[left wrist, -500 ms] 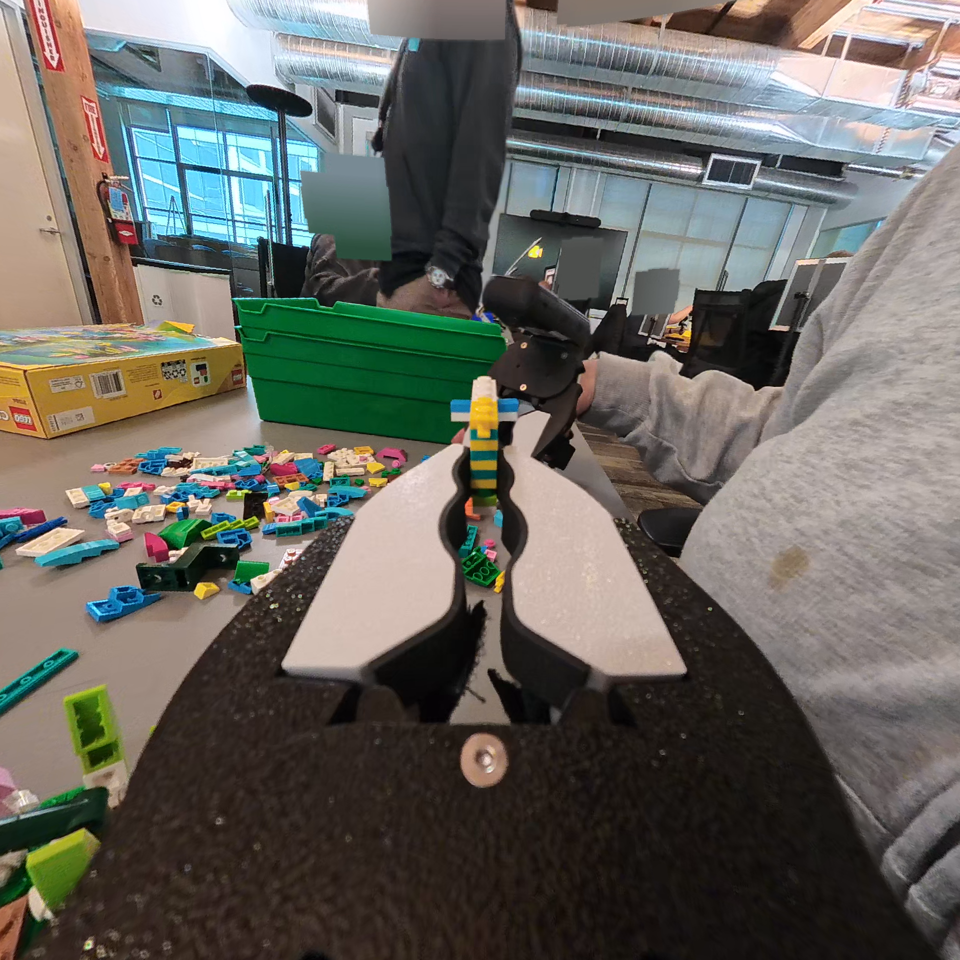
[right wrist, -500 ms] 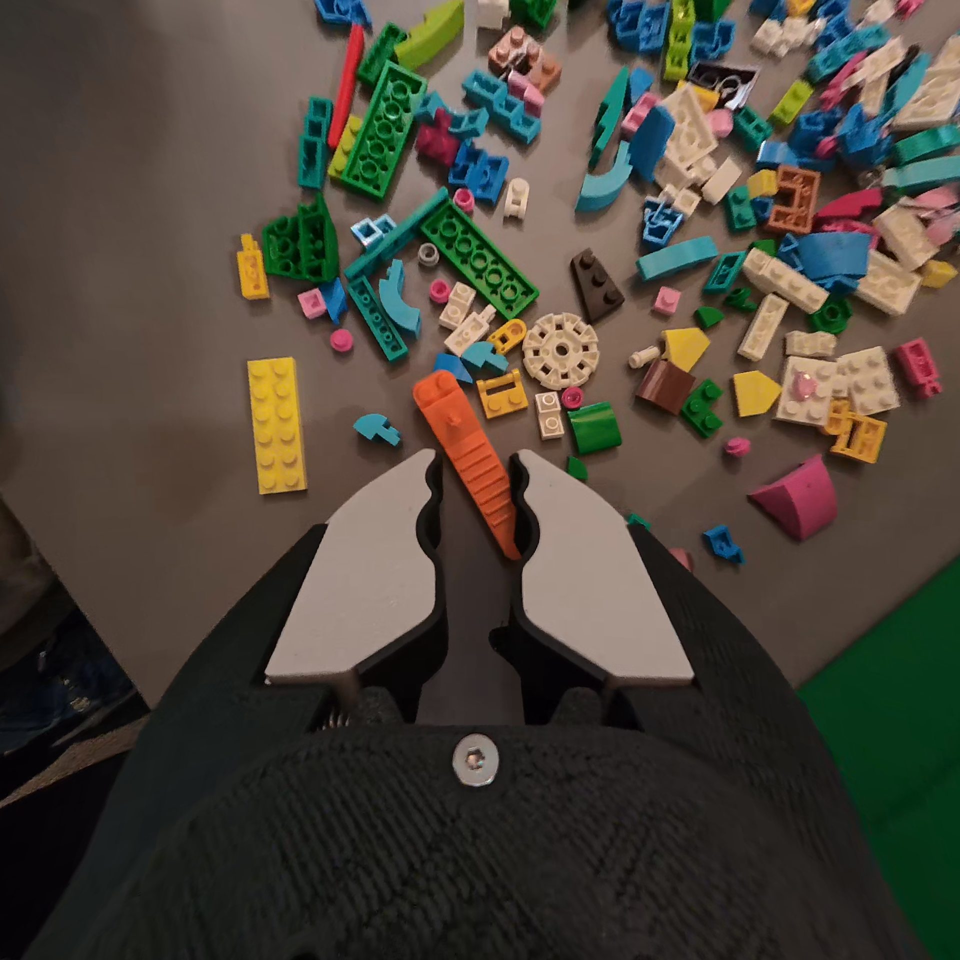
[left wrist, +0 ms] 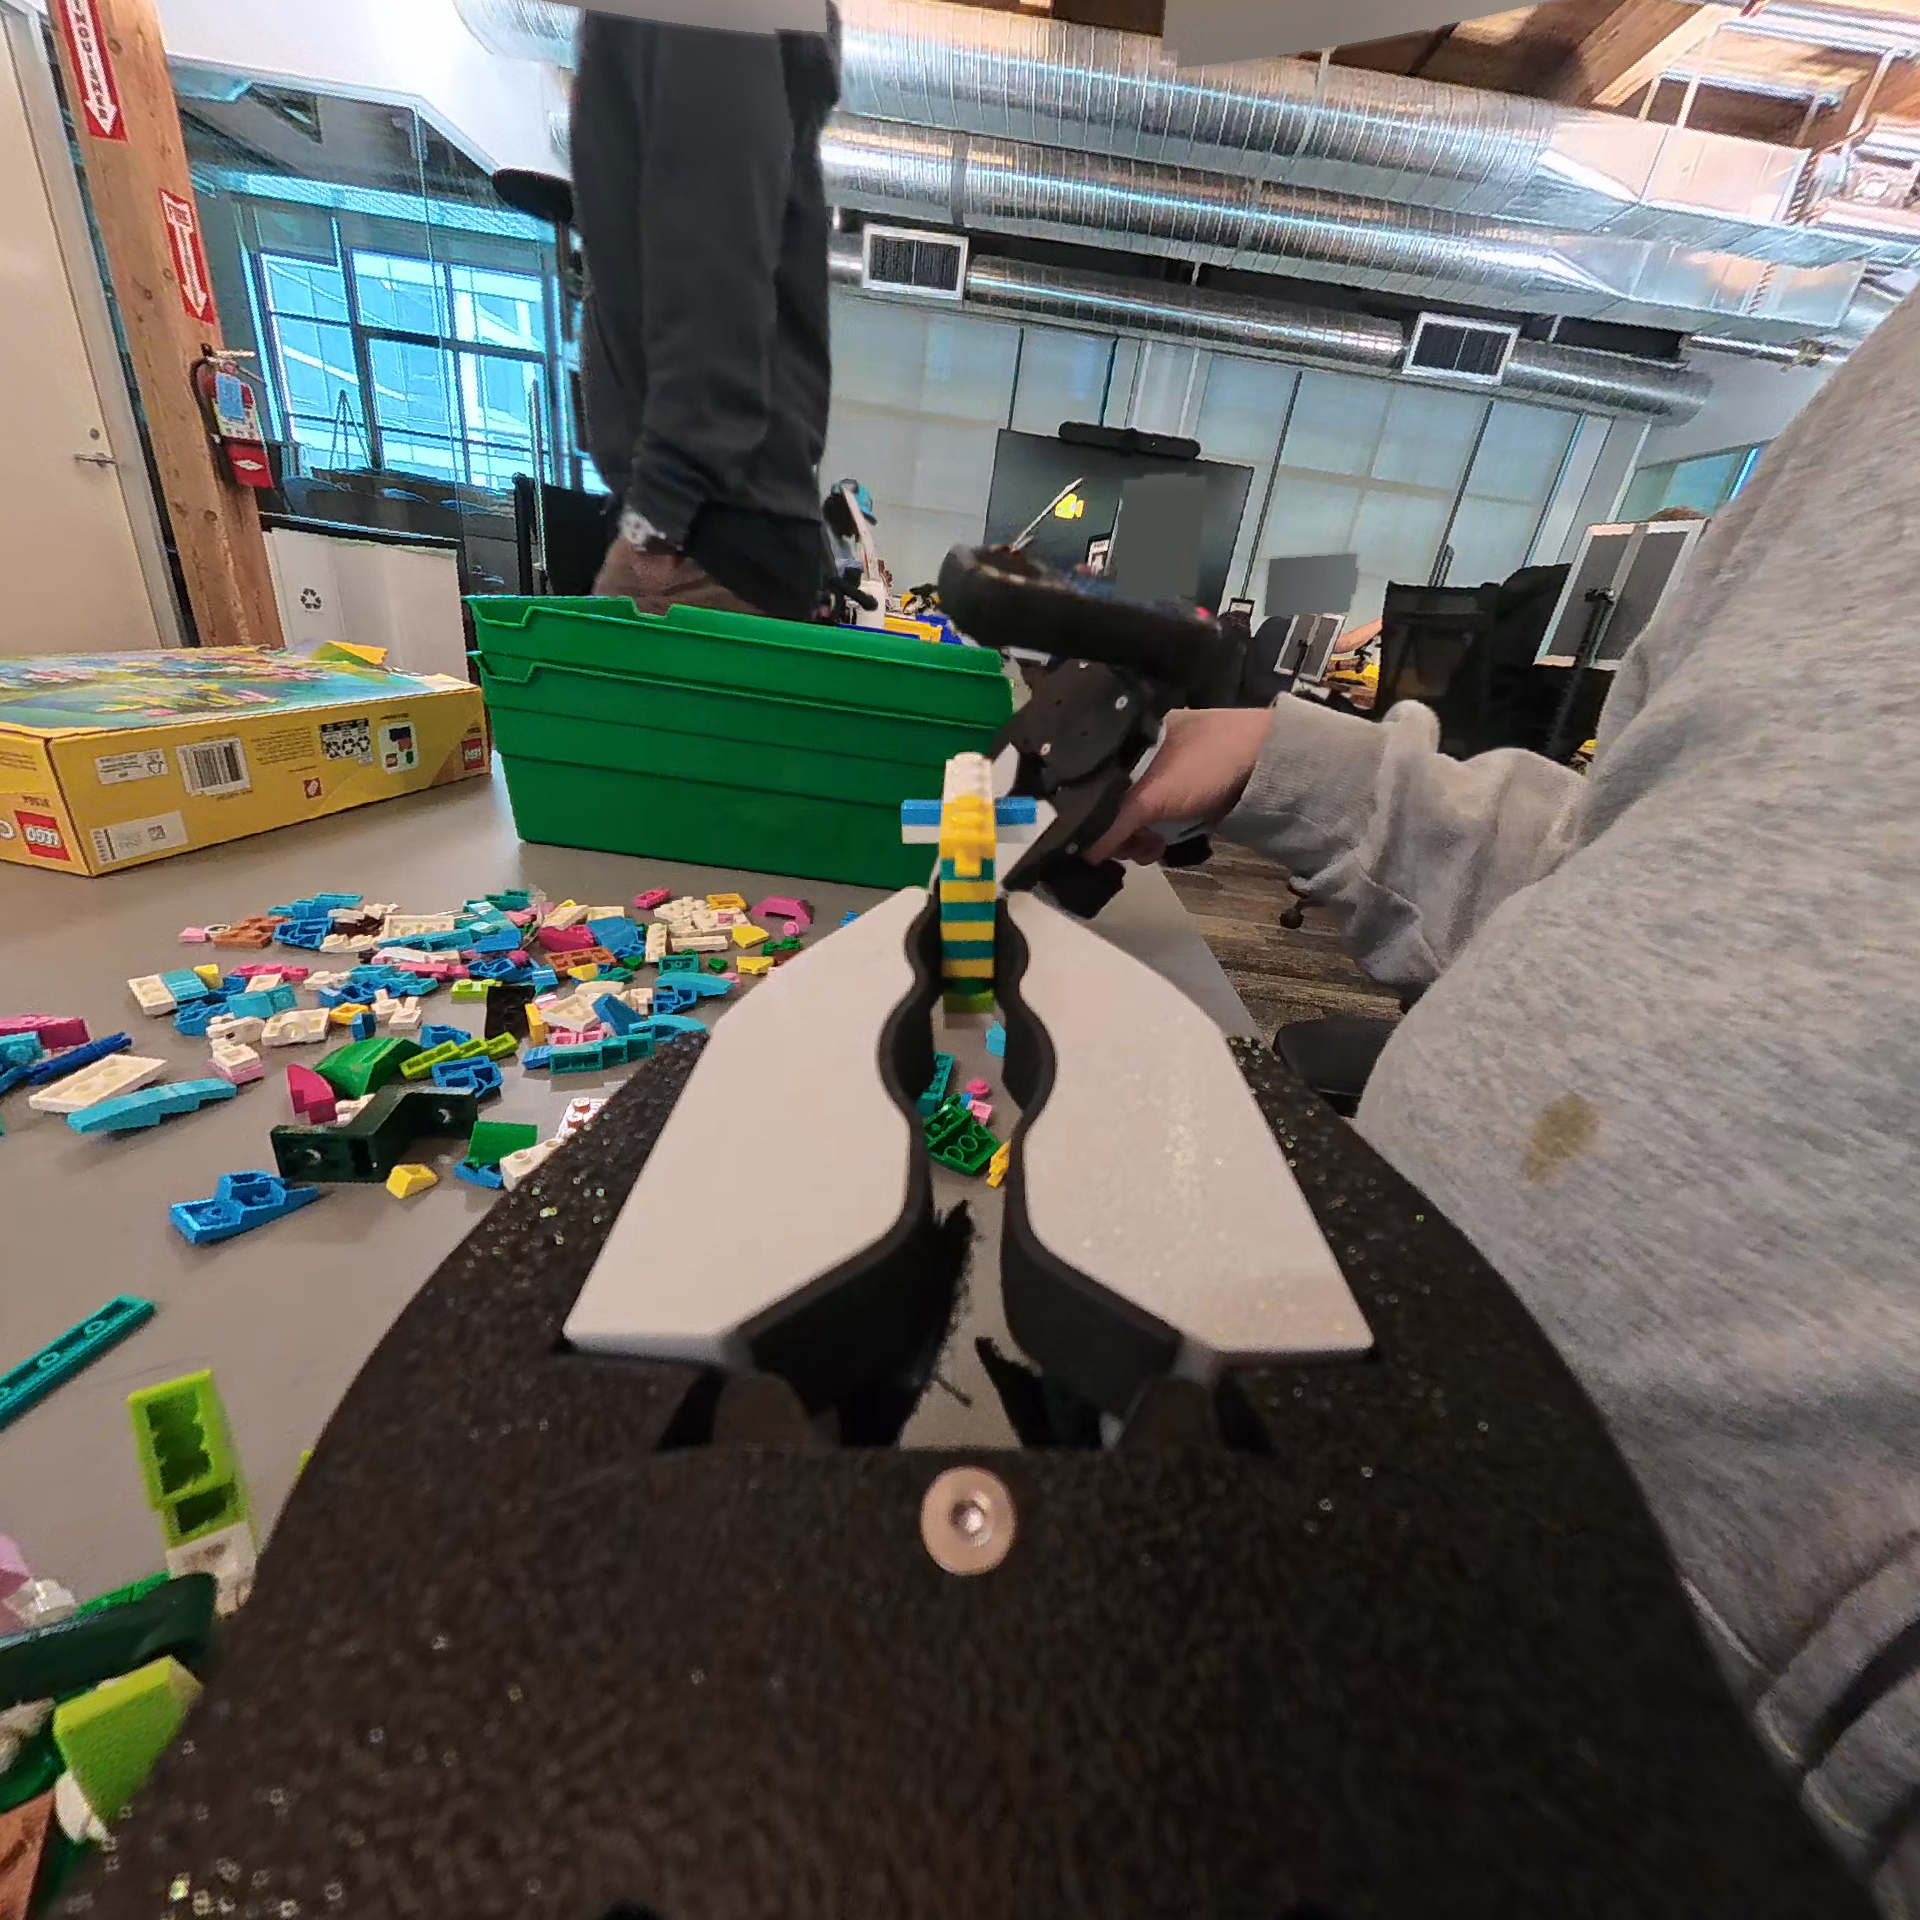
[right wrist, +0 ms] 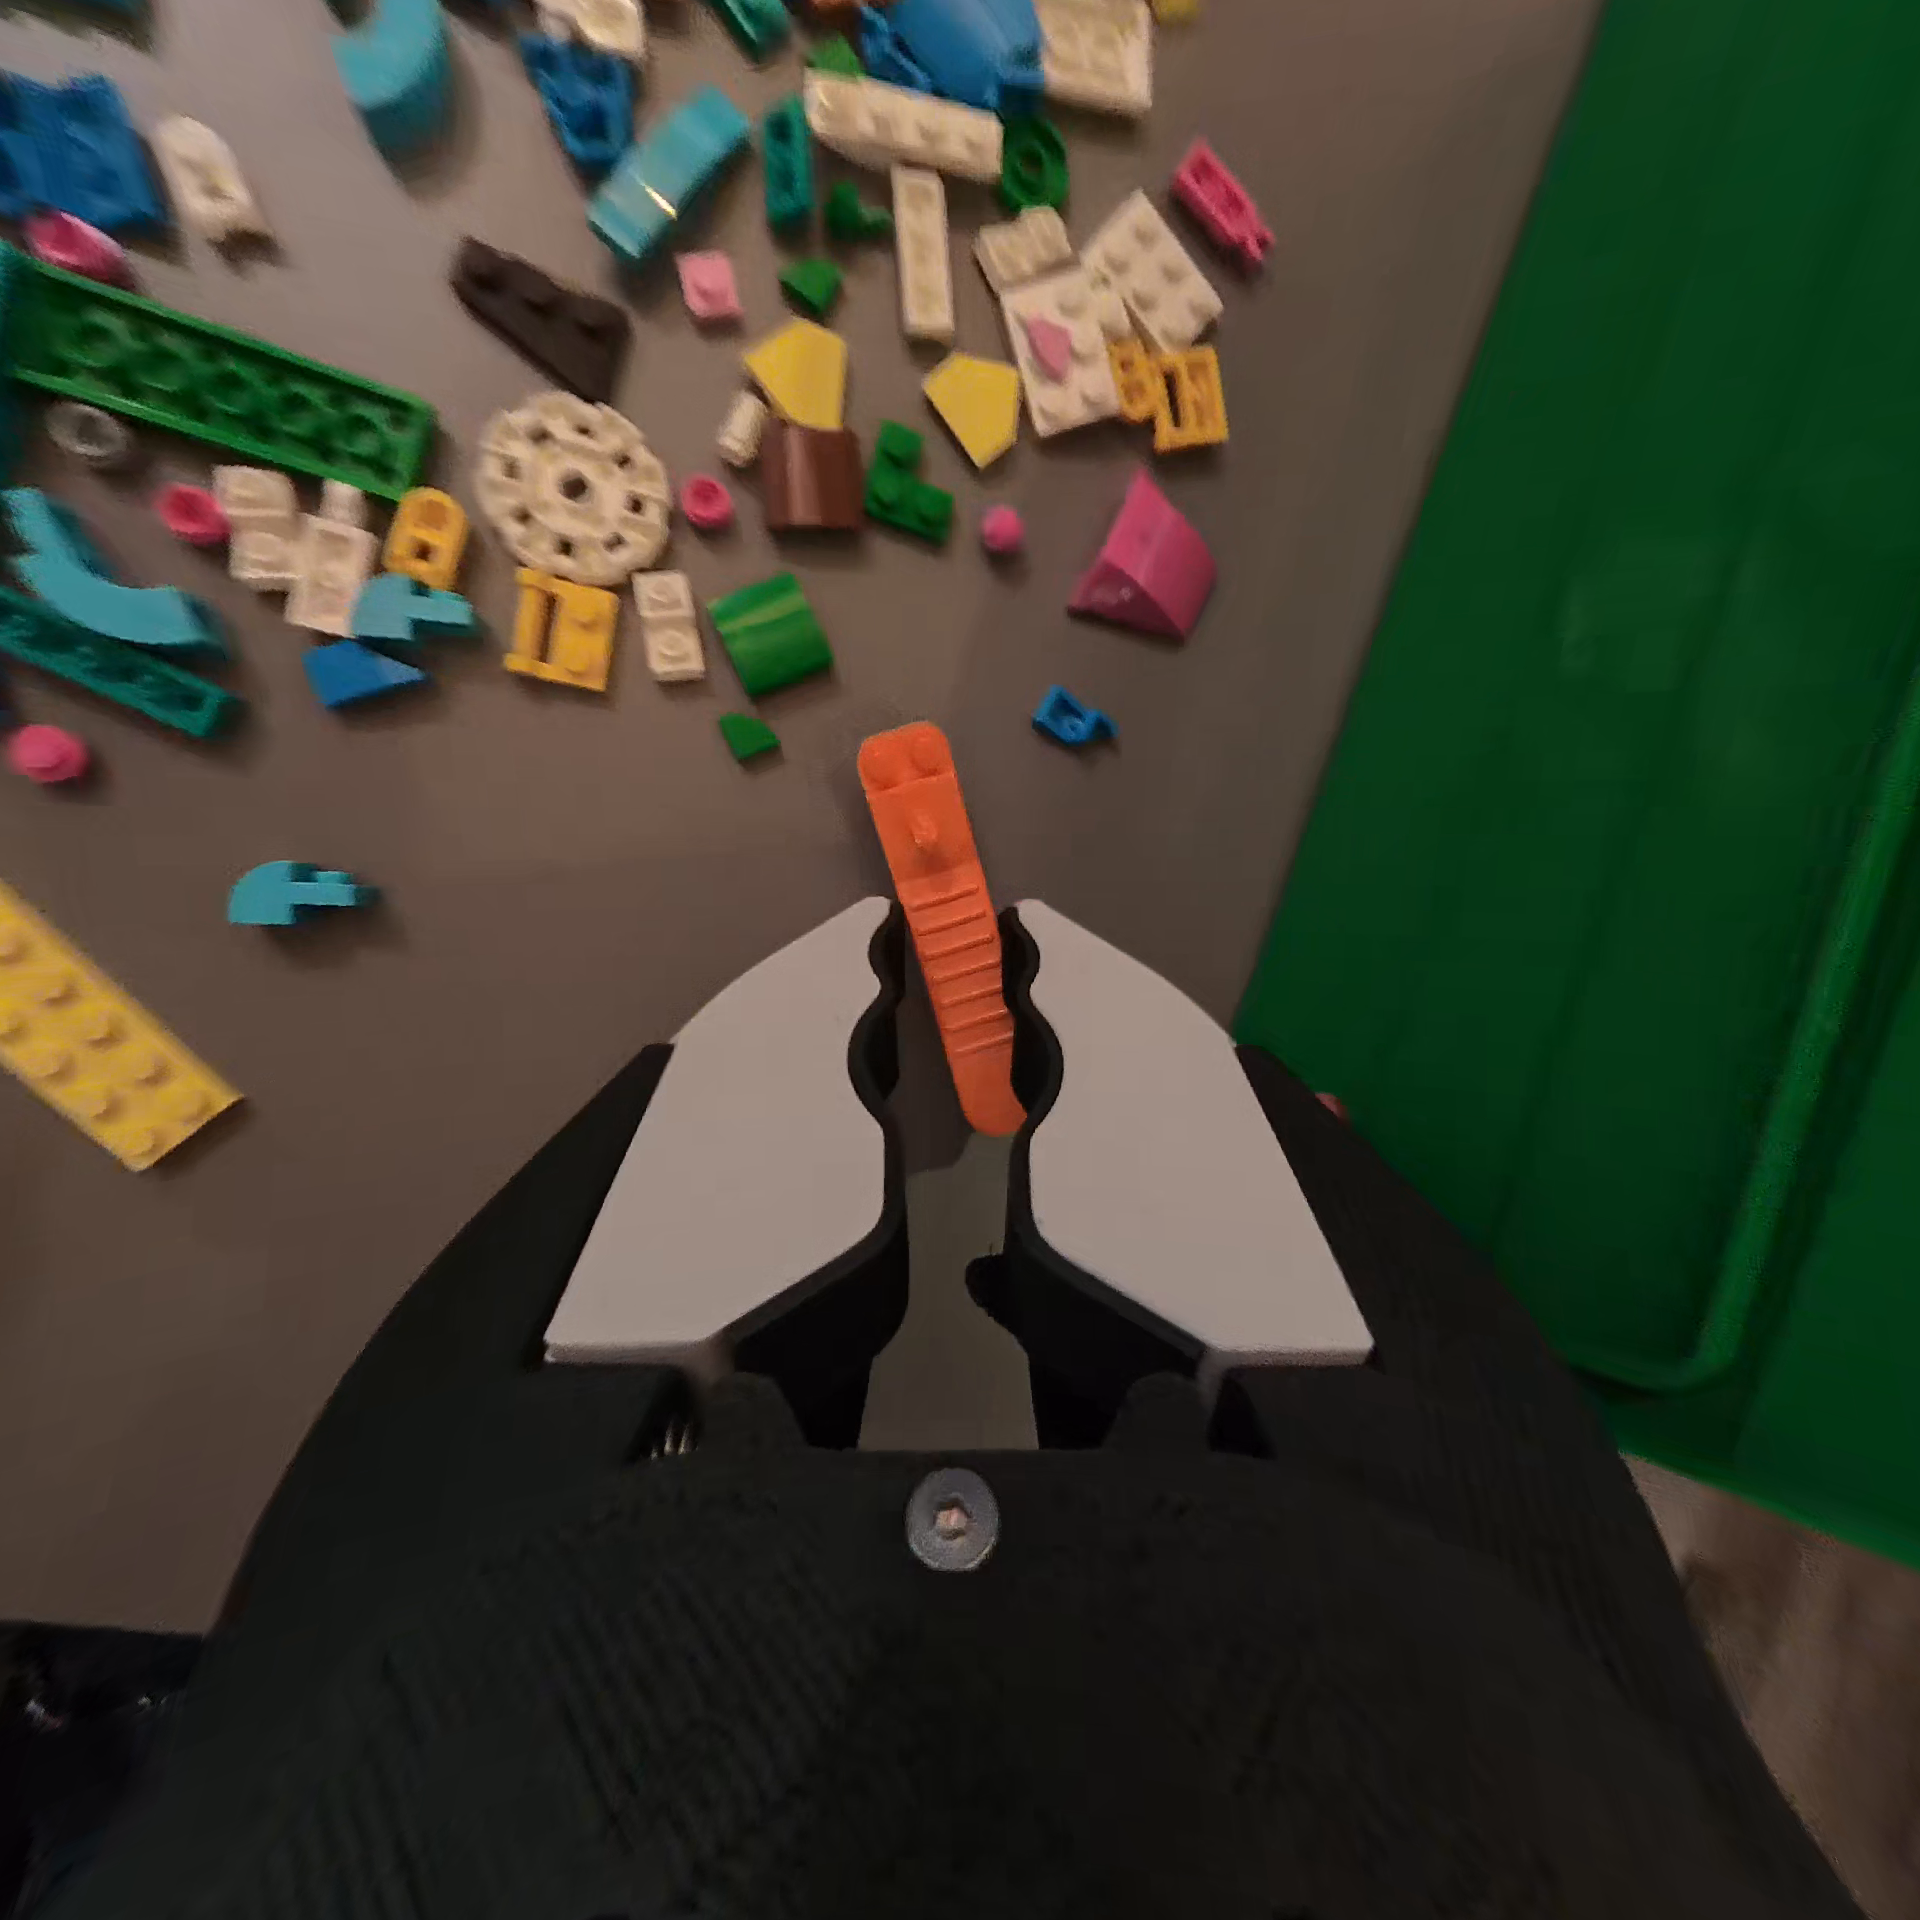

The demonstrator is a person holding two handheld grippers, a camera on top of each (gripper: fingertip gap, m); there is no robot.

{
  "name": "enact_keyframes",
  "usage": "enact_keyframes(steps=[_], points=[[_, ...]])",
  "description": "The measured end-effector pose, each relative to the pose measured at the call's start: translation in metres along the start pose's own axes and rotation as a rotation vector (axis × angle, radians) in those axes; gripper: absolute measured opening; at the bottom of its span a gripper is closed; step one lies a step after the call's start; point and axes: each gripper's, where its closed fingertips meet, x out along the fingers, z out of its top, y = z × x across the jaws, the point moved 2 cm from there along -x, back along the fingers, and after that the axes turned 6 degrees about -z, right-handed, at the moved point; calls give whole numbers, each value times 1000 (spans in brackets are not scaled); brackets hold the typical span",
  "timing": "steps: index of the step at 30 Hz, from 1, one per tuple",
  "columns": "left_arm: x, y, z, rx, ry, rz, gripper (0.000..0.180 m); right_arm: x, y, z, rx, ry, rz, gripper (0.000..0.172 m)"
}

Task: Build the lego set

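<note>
Apparently clamped: left gripper [left wrist: 966, 914] on striped brick tower [left wrist: 968, 883], right gripper [right wrist: 951, 925] on orange separator [right wrist: 940, 914]; could topple if squeezed askew.

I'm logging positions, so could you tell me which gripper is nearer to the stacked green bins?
Right. The right gripper, clamped on an orange brick separator, hangs just beside the green bins. The left gripper, clamped on a striped brick tower, sits farther back from them.

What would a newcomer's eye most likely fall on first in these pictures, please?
Probably the striped yellow-and-teal brick tower standing upright, clamped in the left gripper. Next, the orange brick separator gripped by the right gripper above the grey table, with scattered loose bricks beyond and stacked green bins behind.
</note>
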Motion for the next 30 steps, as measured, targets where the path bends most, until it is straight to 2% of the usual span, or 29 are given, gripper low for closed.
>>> enact_keyframes(steps=[3, 9, 14, 20, 30], points=[[0, 0, 0, 1, 0, 0, 8, 6, -10, -6, 37, 56, -97, 16], [1, 0, 0, -4, -2, 0, 8, 6, -14, -1, 155, 29, -102, 15], [1, 0, 0, -7, -3, 0, 8, 2, 2, 6, 210, -17, 49, 15], [1, -1, 0, -8, -3, 0, 8, 2, 12, -3, 152, 47, 68, 16], [1, -2, 0, -6, -2, -2, 8, -4, 7, 1, 127, 10, 33, 20]])
